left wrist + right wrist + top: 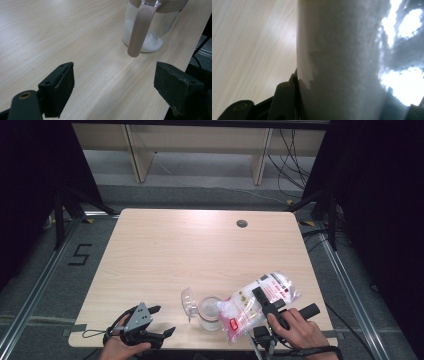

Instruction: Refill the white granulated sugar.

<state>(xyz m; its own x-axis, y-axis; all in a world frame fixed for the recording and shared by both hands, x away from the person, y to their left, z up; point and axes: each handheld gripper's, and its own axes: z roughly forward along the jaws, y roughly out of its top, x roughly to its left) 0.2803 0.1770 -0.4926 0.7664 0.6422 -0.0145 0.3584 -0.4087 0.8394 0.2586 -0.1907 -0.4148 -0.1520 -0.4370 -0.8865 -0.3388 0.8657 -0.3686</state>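
Bag (252, 302) of white powder, clear plastic with red label, lower right of high view, tilted over glass jar (210, 314), clamped in right gripper (263, 301). Jar part-filled with white powder, hinged lid (188, 302) open leftward. Left gripper (162, 321) lower left, jaws wide, empty, resting on table (200, 245). Cable hole (242, 223) far upper right.
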